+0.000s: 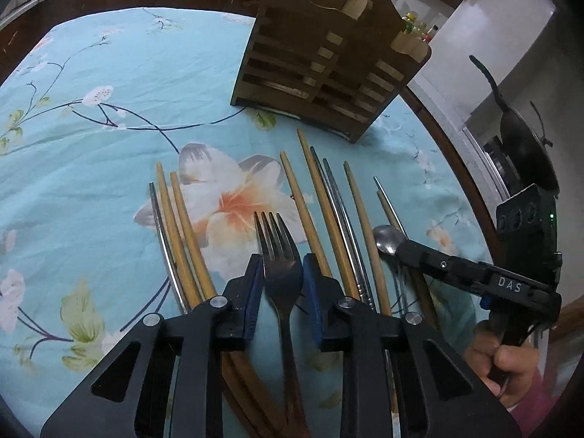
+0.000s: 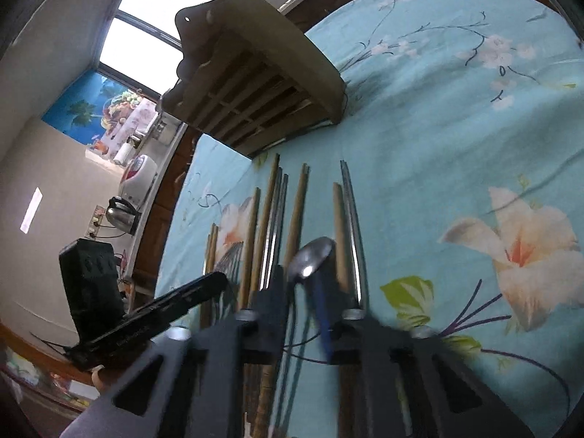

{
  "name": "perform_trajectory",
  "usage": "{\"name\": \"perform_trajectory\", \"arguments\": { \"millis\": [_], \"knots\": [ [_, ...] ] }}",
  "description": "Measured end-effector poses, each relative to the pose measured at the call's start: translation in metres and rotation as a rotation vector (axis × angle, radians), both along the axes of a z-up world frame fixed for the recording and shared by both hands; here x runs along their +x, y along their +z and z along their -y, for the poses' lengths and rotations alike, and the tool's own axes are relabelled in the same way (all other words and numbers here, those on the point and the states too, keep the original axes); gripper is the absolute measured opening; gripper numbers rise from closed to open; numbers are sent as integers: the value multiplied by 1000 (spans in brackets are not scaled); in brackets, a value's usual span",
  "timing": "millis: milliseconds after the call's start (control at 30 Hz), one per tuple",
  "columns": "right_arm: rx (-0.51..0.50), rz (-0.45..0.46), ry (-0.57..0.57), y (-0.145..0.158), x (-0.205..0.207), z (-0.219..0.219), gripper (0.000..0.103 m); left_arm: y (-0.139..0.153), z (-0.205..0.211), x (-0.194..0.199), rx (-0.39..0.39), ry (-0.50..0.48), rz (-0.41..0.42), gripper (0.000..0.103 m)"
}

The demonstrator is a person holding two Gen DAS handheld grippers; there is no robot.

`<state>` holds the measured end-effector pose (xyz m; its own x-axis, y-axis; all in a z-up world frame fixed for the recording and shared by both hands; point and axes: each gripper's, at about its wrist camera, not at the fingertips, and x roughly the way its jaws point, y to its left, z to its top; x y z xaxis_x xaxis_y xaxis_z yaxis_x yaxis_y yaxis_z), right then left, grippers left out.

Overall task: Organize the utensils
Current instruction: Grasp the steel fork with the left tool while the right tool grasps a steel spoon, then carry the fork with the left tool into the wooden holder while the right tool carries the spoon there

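A metal fork lies on the floral cloth between the fingers of my left gripper, whose jaws stand apart on either side of its neck without touching it. My right gripper straddles a metal spoon, its jaws slightly apart beside the bowl; it also shows in the left wrist view at the spoon. Wooden chopsticks and metal chopsticks lie in a row. A slatted wooden utensil holder stands behind them, also in the right wrist view.
The turquoise floral tablecloth covers a round table with a dark wooden rim. A black pan sits on a counter to the right. A kettle and rice cooker stand on a far counter.
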<state>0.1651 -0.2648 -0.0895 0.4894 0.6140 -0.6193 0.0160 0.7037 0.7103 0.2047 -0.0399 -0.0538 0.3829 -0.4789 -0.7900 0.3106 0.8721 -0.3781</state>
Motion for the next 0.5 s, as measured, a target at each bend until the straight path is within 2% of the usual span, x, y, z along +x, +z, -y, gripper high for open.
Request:
{"name": "perform_trajectory", "arguments": {
  "millis": [133, 500],
  "knots": [
    [-17, 35, 13, 9, -5, -4, 2, 7, 1, -8, 9, -14, 35, 20],
    [-31, 154, 14, 56, -23, -2, 3, 65, -11, -43, -64, 7, 172, 18]
  ]
}}
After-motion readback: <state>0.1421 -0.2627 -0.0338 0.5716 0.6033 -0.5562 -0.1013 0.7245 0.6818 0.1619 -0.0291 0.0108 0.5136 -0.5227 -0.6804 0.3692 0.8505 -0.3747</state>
